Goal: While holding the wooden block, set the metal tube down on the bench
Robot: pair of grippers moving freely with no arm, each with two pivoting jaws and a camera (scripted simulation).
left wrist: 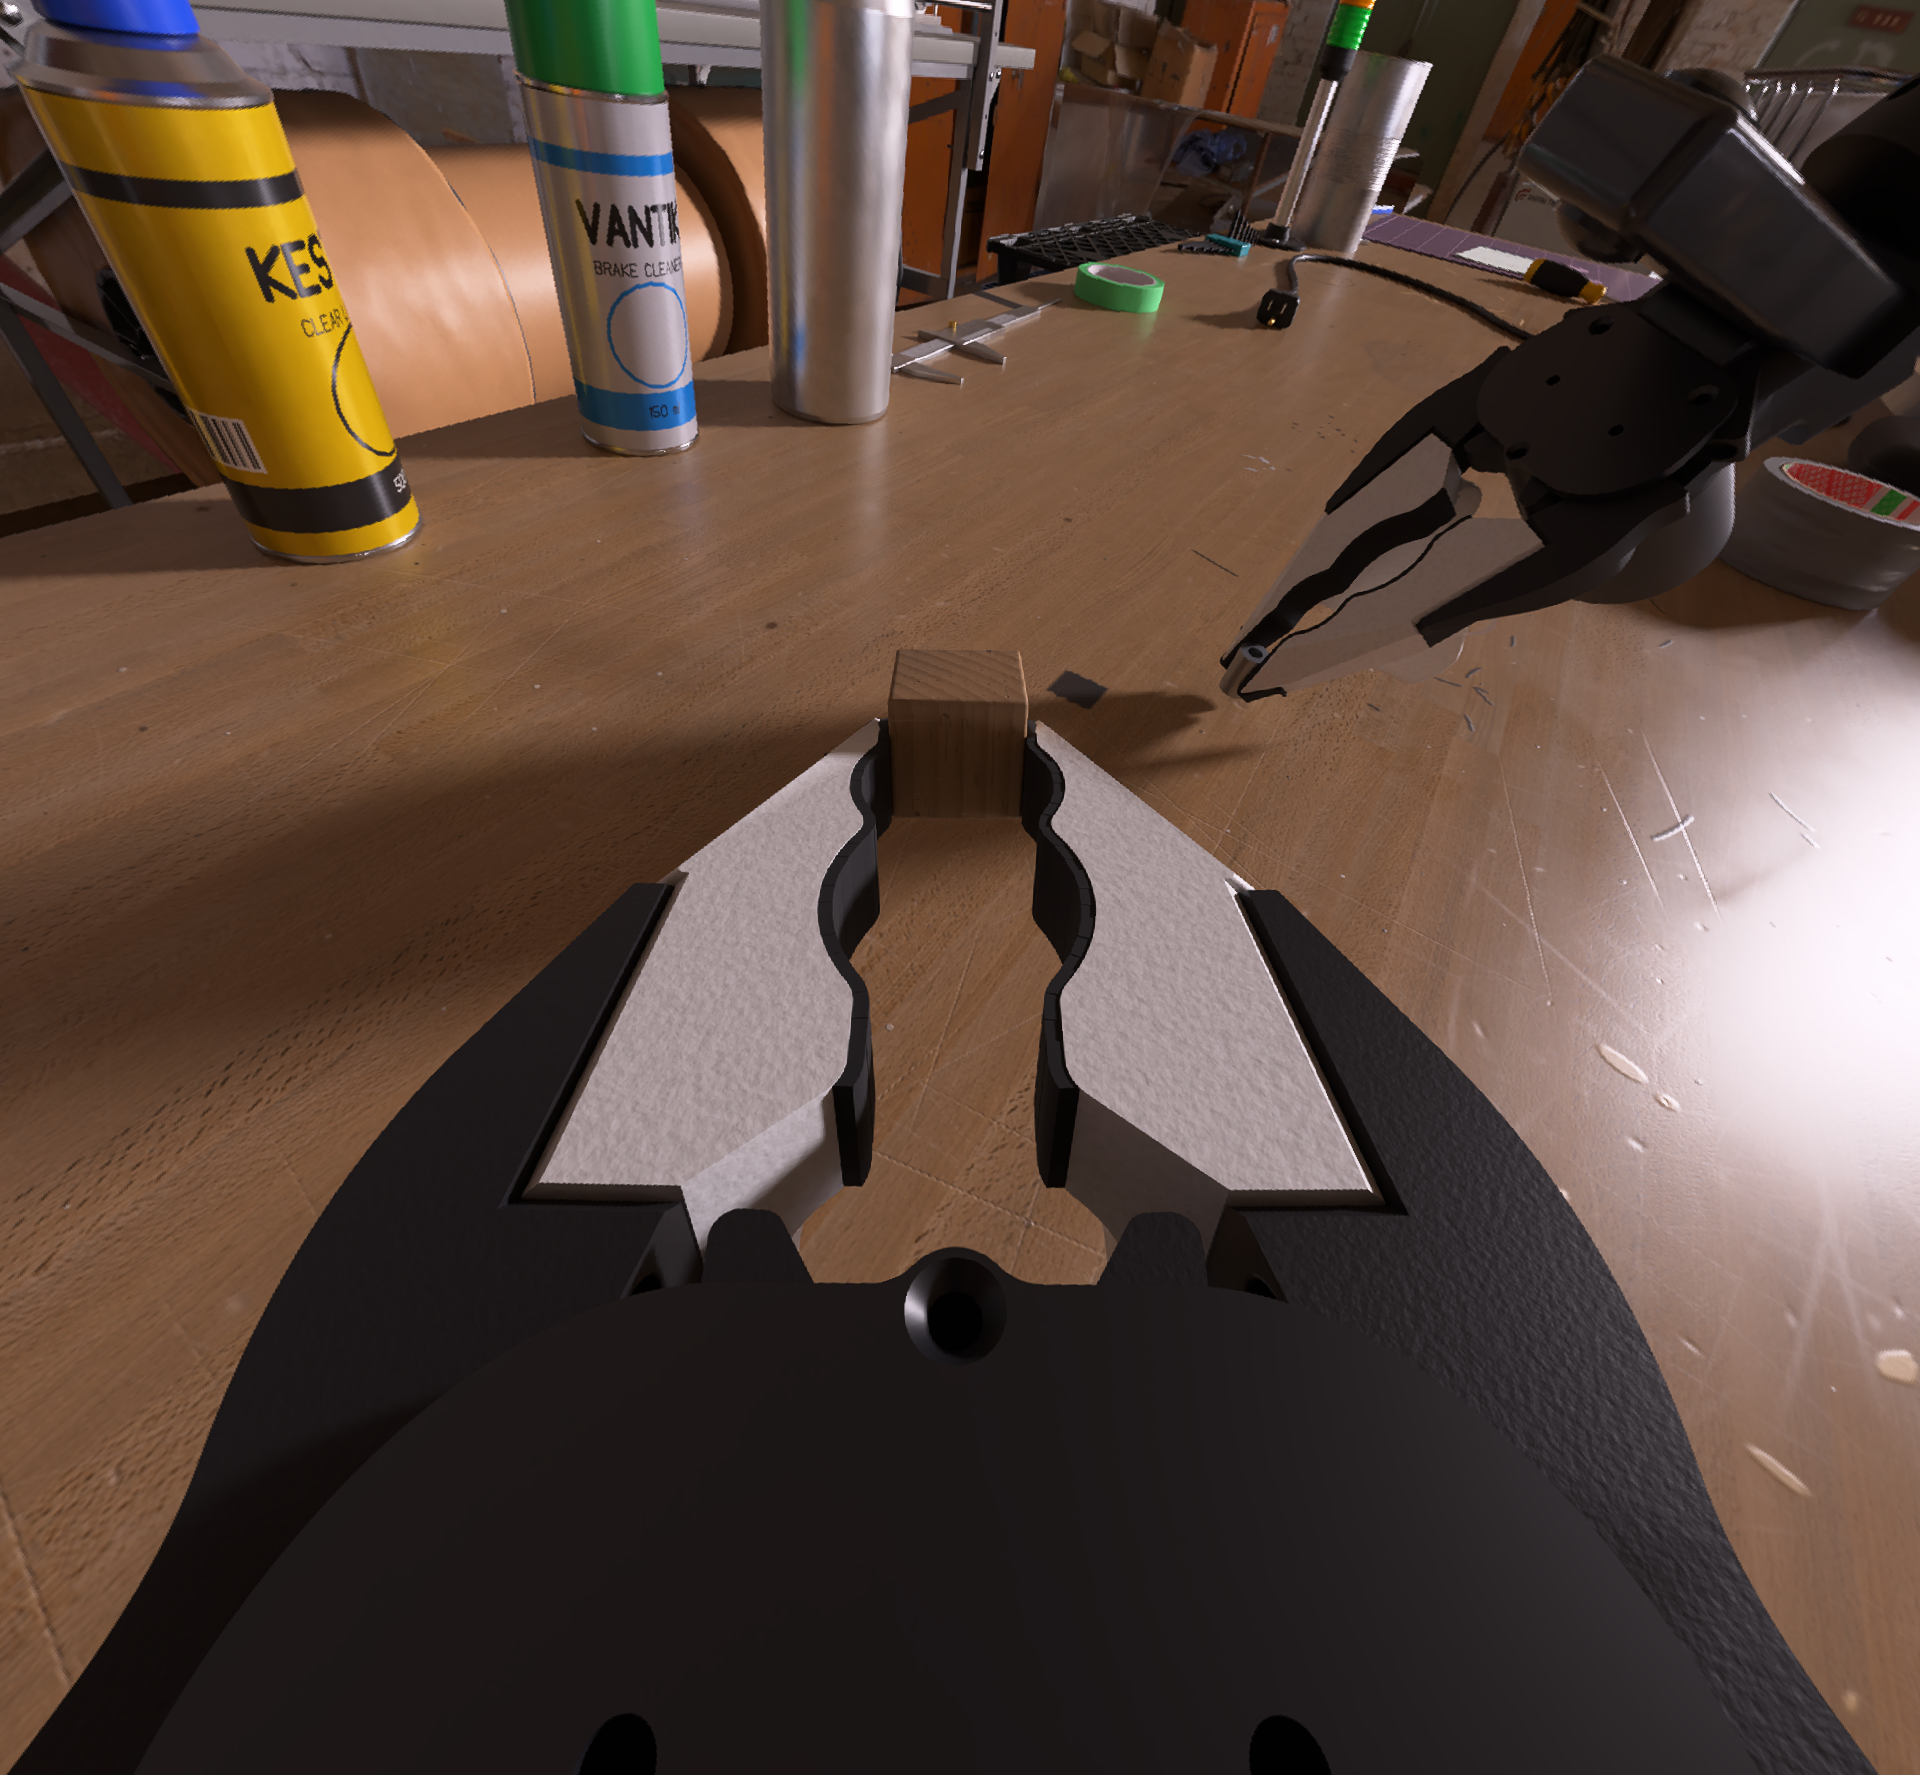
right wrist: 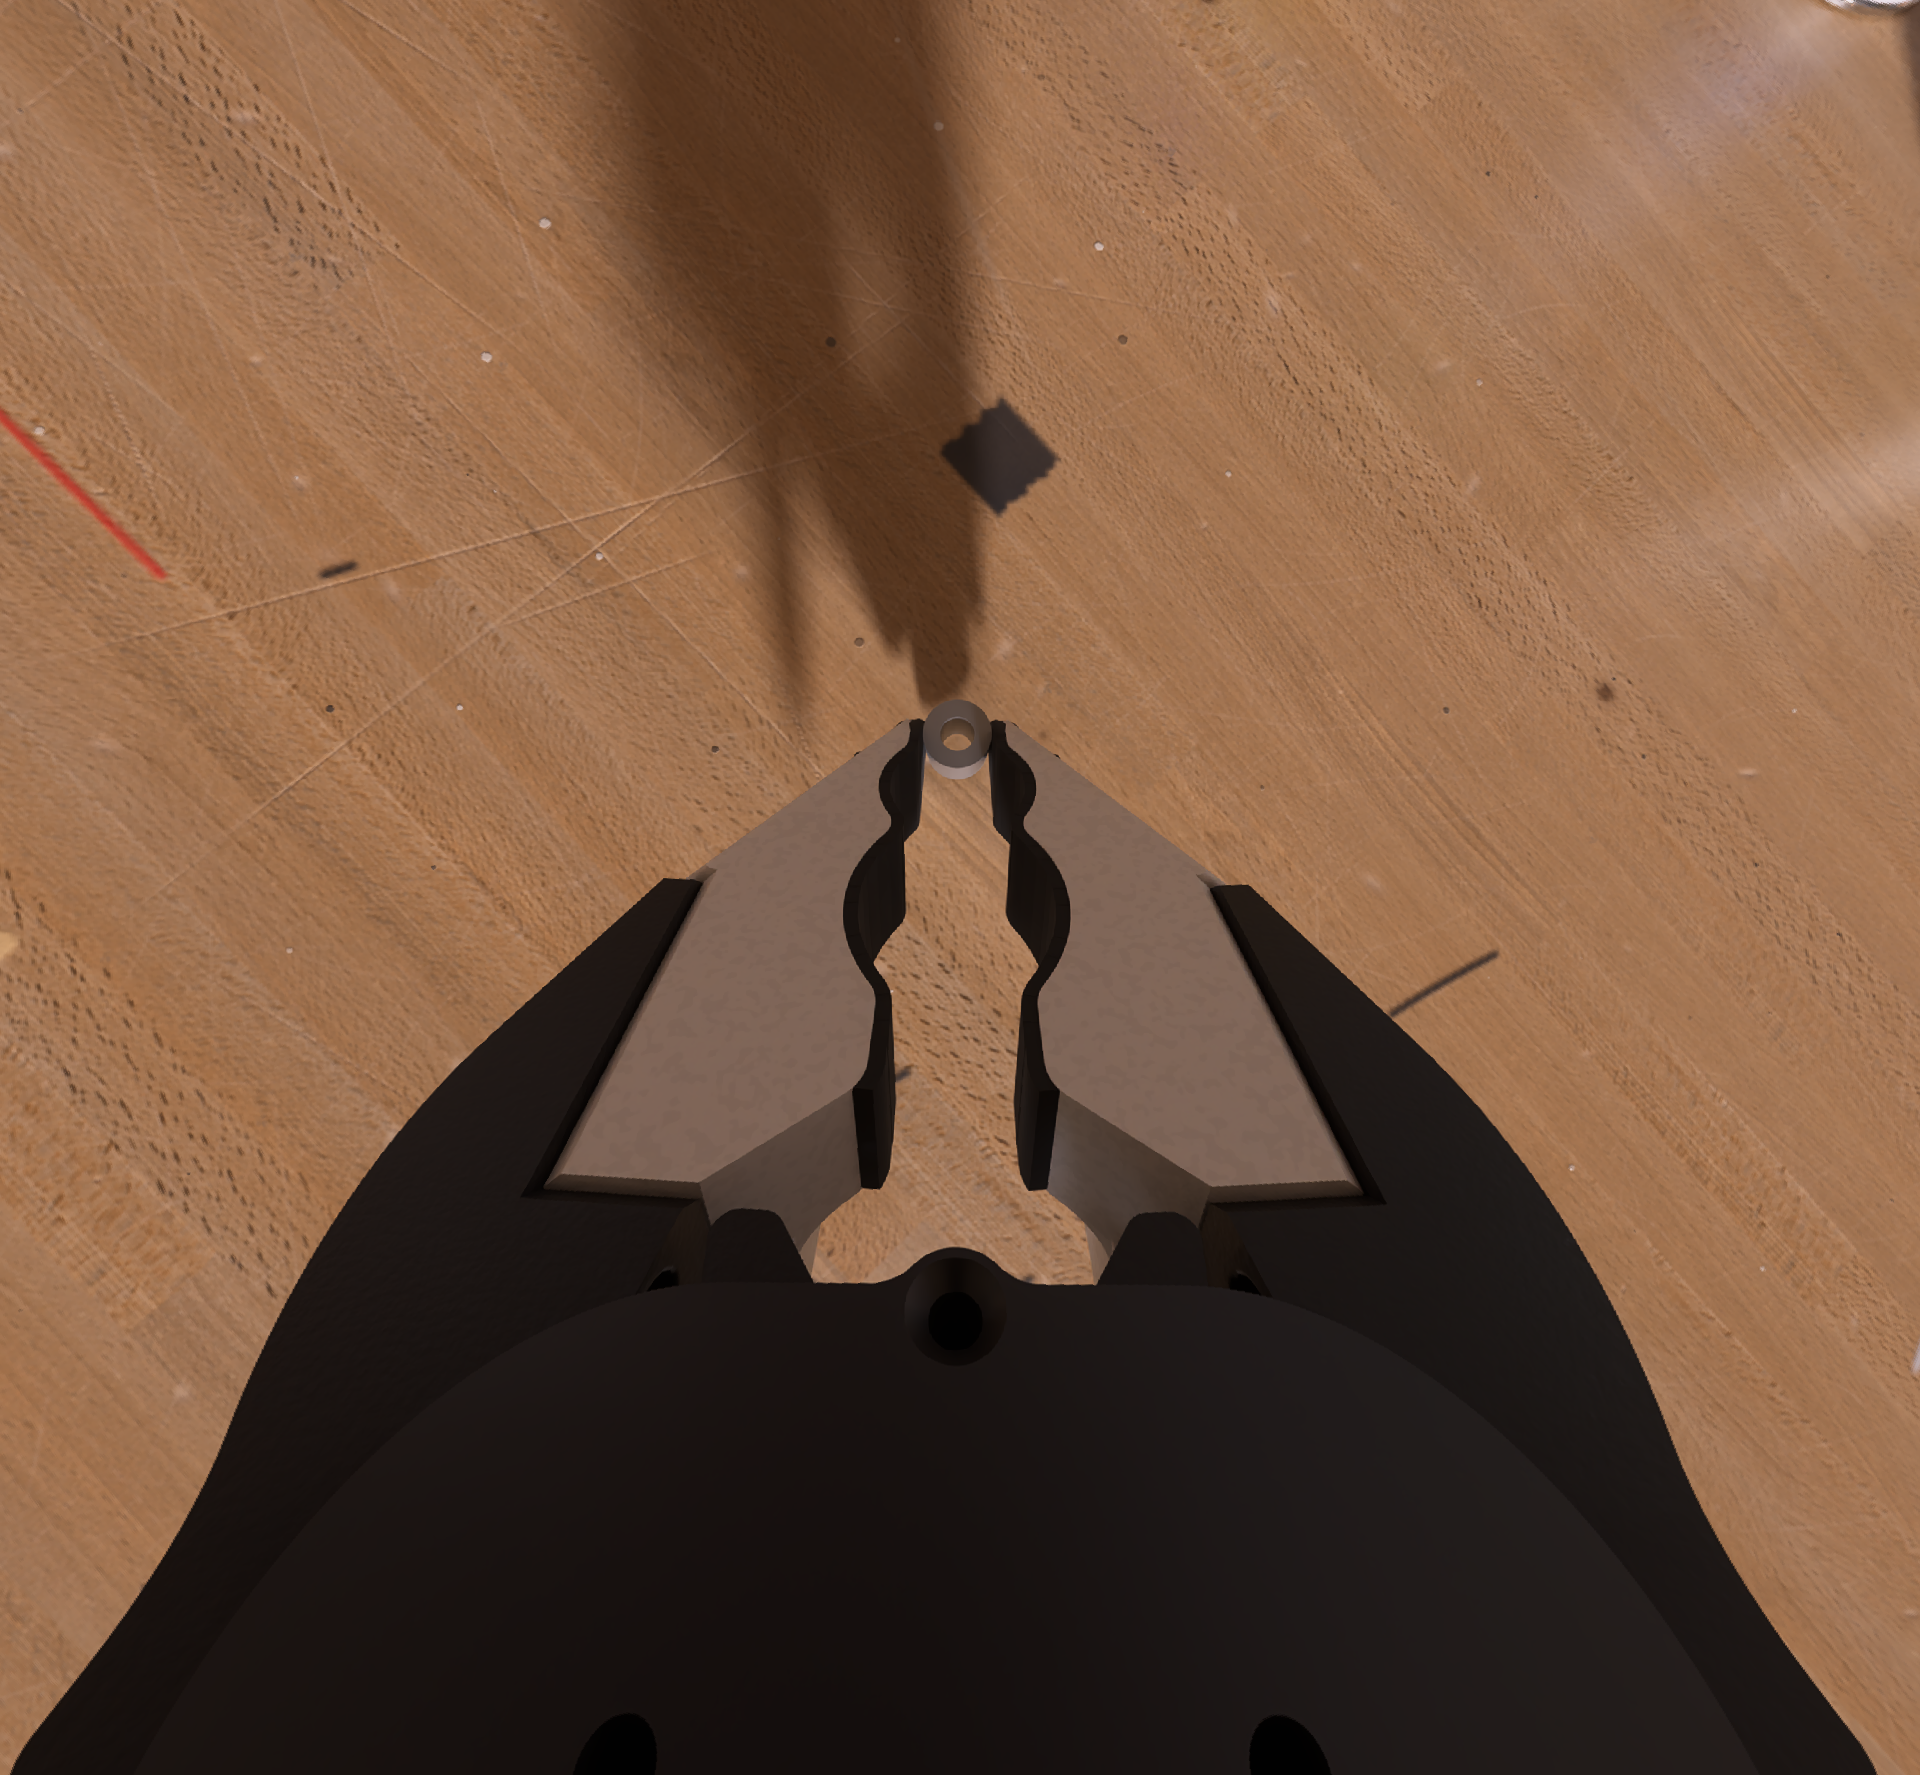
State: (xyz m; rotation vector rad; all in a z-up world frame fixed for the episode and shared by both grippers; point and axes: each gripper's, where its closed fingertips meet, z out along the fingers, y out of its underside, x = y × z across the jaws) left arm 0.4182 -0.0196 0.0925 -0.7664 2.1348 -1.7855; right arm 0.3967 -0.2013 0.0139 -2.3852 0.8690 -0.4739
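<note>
My left gripper [left wrist: 957, 749] is shut on a small wooden block [left wrist: 957, 733] held between its fingertips above the wooden bench [left wrist: 623, 686]. My right gripper [right wrist: 956, 751] is shut on a short metal tube [right wrist: 955, 740], seen end-on at its fingertips, pointing down at the bench [right wrist: 416, 271] with its shadow close below. In the left wrist view the right gripper [left wrist: 1252, 676] comes in from the right, tilted down, with the tube [left wrist: 1244, 667] at its tip just above the bench, right of the block.
At the back left stand a yellow spray can [left wrist: 239, 291], a white and blue spray can [left wrist: 613, 198] and a silver bottle [left wrist: 836, 156]. Farther back lie calipers [left wrist: 966, 338], green tape [left wrist: 1118, 285] and a black plug [left wrist: 1276, 308]. A grey tape roll [left wrist: 1829, 530] sits right. A small dark square mark [right wrist: 998, 457] lies on the bench.
</note>
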